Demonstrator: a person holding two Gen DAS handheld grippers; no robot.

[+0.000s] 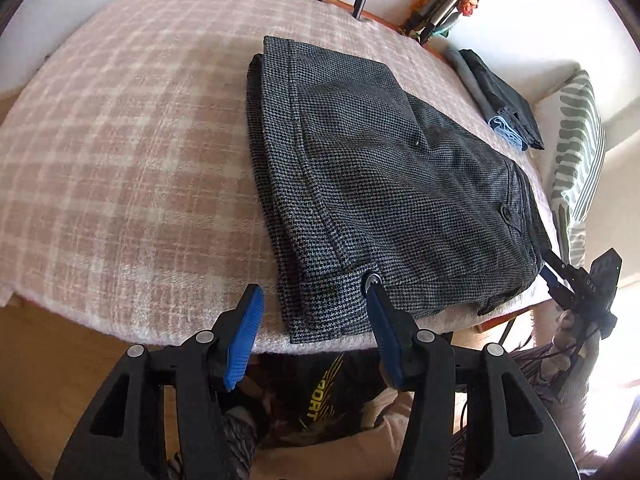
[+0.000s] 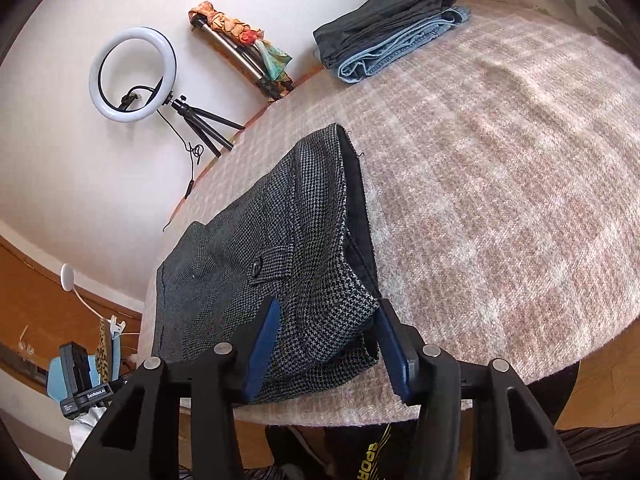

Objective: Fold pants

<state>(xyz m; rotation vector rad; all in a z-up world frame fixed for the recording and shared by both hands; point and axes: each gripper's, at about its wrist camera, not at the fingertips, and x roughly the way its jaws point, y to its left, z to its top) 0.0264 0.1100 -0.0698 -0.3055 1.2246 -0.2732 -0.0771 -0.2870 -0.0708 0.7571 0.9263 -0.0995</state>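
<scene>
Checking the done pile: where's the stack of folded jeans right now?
The stack of folded jeans lies at the plaid blanket's far edge, beyond the houndstooth pants, near the striped pillow.

"GenRoboAI" on the black device point(image 2: 82, 380); "SPOR" on dark clothing point(image 2: 374, 458).

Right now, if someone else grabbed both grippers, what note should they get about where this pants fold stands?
Left gripper: open, at the near edge of the houndstooth pants, one finger touching them, nothing held.
Right gripper: open, its fingers on either side of the pants' near corner, not clamped.
The pants lie folded in layers on the plaid blanket. A stack of folded dark trousers and jeans sits at the far edge.
Done: the main folds. Left: probably one last fold or tidy, then moving them to the stack.
</scene>
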